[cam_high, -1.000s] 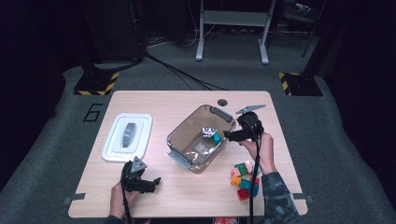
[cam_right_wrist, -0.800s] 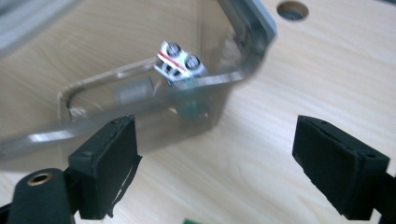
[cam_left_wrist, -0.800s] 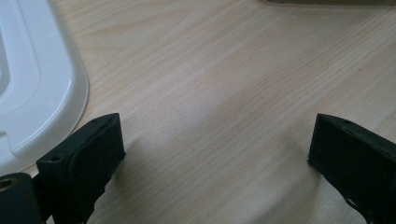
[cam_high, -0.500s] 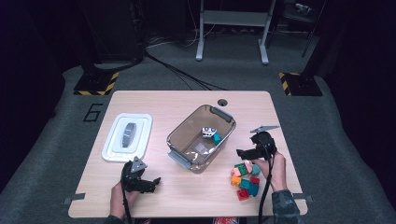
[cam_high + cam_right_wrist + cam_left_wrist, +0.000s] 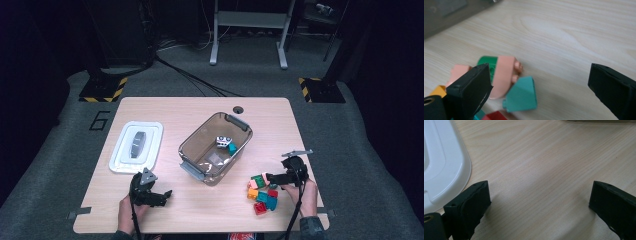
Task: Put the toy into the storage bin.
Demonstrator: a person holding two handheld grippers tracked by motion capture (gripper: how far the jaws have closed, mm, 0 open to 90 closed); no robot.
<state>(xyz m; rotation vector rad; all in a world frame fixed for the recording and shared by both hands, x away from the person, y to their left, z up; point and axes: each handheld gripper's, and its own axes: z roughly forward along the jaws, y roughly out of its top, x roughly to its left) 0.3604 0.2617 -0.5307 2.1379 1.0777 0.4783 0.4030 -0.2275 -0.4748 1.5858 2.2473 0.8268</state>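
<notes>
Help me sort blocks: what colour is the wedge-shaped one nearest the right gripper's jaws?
Teal wedge block, clearest in the right gripper view.

Free room, near left: bare table (image 5: 200, 210) between my left gripper (image 5: 165, 195) and the bin (image 5: 215, 145), nothing between my wide jaws there.
Obstacle, left: white lid (image 5: 136, 146), just beside my left jaw.
Obstacle, middle: the bin stands across the way from left to right.
Obstacle, near right: brick pile (image 5: 262, 192) under my right gripper (image 5: 270, 176); the teal brick (image 5: 521, 95) and pink brick (image 5: 504, 75) crowd one jaw, with open wood beyond.
</notes>
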